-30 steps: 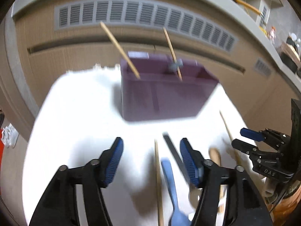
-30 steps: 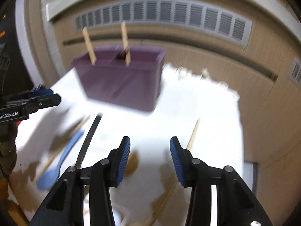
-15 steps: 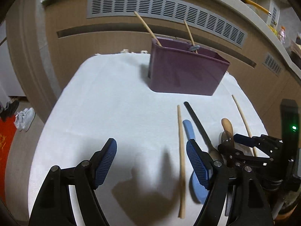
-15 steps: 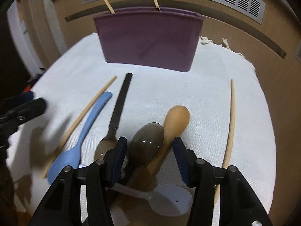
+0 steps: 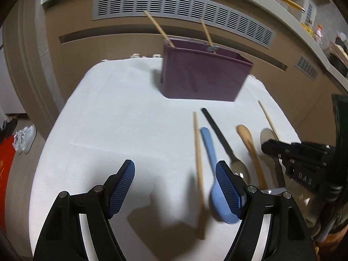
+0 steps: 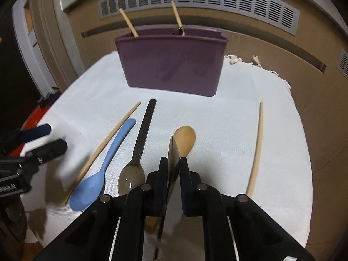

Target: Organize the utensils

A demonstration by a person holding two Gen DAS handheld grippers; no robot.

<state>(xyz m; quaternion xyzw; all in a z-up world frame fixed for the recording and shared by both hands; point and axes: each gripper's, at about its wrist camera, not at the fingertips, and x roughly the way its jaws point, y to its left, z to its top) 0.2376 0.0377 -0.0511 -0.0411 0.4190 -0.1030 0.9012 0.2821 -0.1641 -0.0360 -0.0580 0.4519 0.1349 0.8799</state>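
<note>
Right gripper (image 6: 173, 169) closing, flat pads pinching a thin grey metal spoon (image 6: 172, 152) turned on edge. Left gripper (image 5: 175, 184) spread wide, ribbed blue pads over bare white woven cloth (image 5: 108, 119). In front of purple rectangular plastic caddy (image 6: 171, 65): wooden chopstick (image 6: 102, 148), smooth blue spoon (image 6: 102, 169), black-handled steel spoon (image 6: 139, 148), rounded wooden spoon (image 6: 184, 139), chopstick far right (image 6: 256, 148).

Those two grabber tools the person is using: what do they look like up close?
Each is a black plastic frame of jointed bars with silver round pins at the pivots. The left gripper has two fingers faced with blue, finely ribbed pads. The right gripper is built the same, with white lettering on its side, readable only in part. No hands or sleeves show clearly.
</note>
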